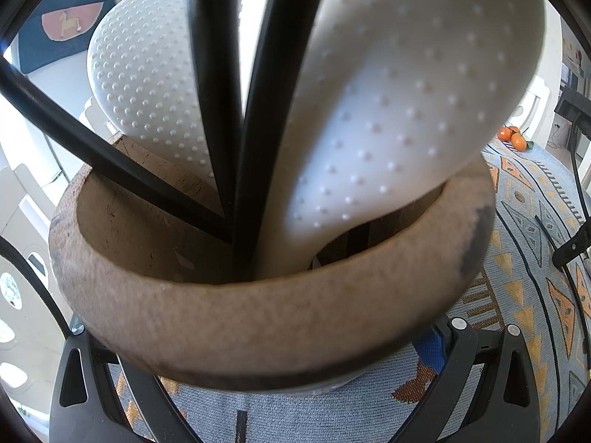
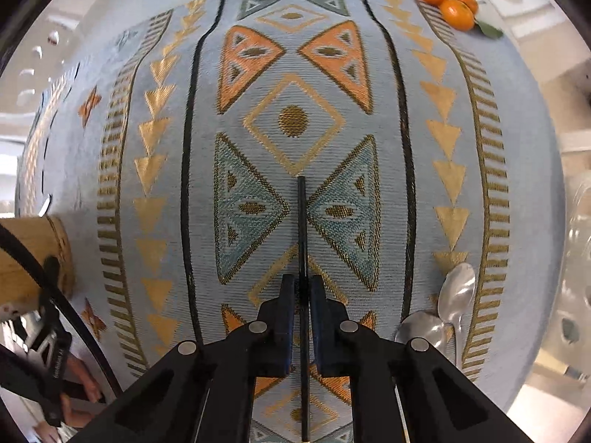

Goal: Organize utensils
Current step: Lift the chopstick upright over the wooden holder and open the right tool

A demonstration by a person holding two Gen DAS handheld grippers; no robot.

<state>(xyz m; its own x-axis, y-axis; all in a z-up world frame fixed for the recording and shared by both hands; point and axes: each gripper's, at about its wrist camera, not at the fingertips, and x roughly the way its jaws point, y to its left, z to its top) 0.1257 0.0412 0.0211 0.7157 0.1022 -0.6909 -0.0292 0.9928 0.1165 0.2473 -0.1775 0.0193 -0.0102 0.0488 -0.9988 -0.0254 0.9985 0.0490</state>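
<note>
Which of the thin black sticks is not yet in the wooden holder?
The black stick clamped in the right hand-held gripper, over the patterned cloth; the others stand inside the wooden holder.

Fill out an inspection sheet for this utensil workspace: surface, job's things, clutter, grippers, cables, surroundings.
Surface: patterned blue woven tablecloth covers the table.
Job's things: wooden holder contains two white dimpled paddles and black chopsticks; one black chopstick is in the right gripper; two metal spoons lie on the cloth.
Clutter: tangerines with a leaf at the far edge.
Grippers: right gripper shut on the black chopstick, pointing down at the cloth; left gripper straddles the holder's base, grip unclear.
Cables: black cable crosses the cloth's right side.
Surroundings: white furniture, blue cushion.
</note>
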